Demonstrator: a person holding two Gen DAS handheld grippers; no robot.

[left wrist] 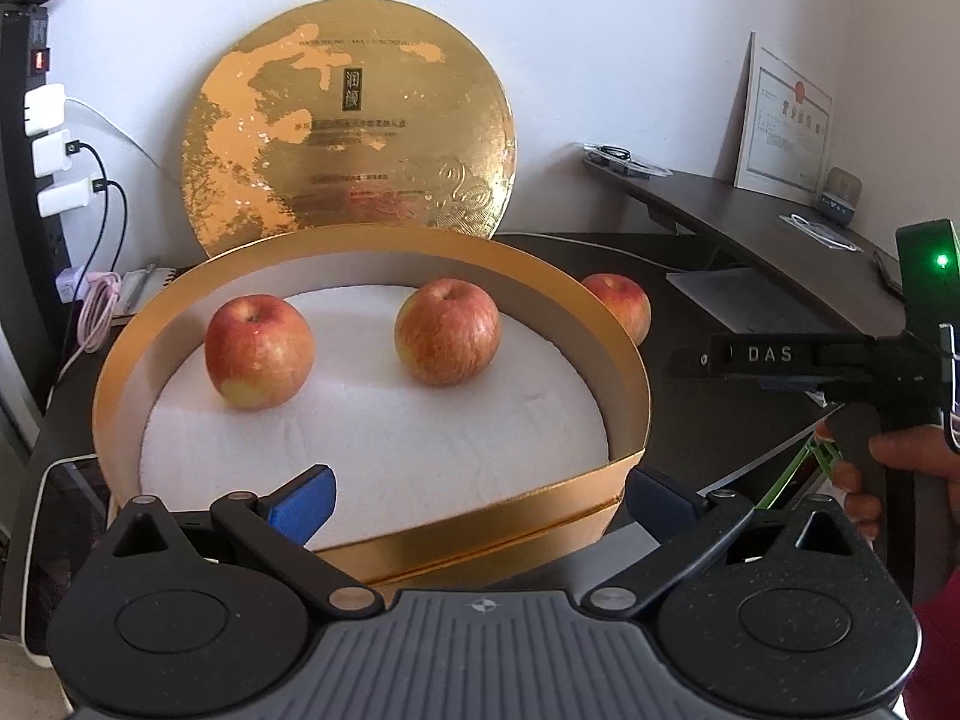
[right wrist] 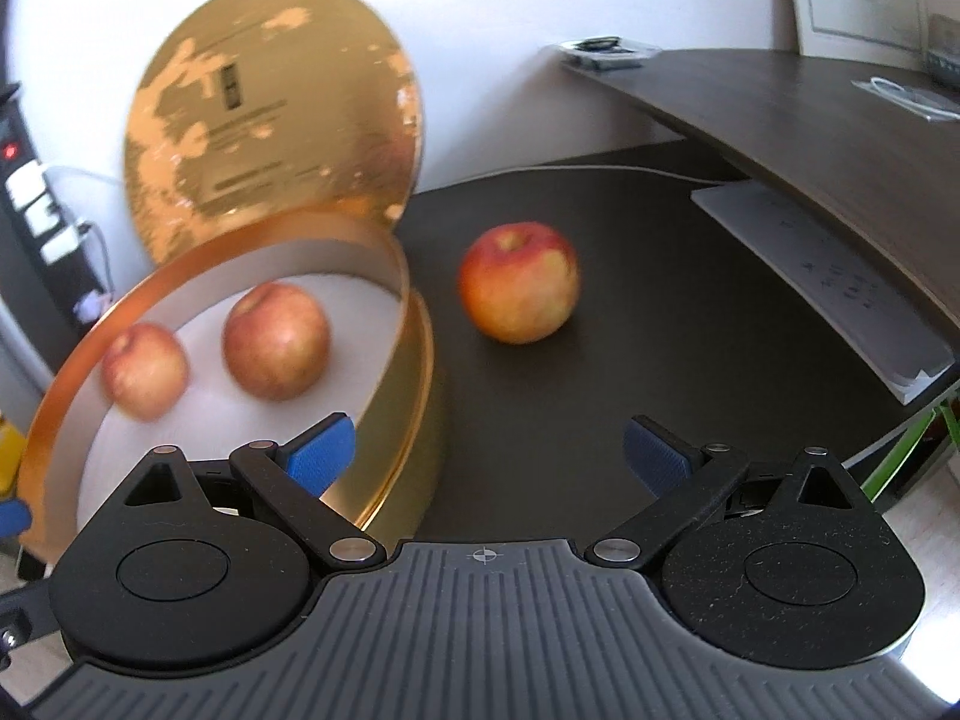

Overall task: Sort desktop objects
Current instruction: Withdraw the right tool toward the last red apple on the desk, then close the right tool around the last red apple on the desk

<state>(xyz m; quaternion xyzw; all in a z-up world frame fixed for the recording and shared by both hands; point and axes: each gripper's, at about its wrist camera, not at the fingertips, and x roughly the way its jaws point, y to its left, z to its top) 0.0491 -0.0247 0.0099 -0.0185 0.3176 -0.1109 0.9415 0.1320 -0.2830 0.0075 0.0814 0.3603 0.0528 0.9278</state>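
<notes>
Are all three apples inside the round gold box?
No: two apples sit inside the gold box, but the third apple rests outside it on the dark desk.

Both feeds reach me bright, in soft daylight. The left wrist view is sharp; the gold lid [left wrist: 354, 126] at upper centre throws patchy glare. The right wrist view is smeared by motion on its left side, where the round box [right wrist: 414, 360] and its two apples blur. The lone apple [right wrist: 519, 282] casts a faint shadow. Fisheye bending curves the edges, with dark corners.
</notes>
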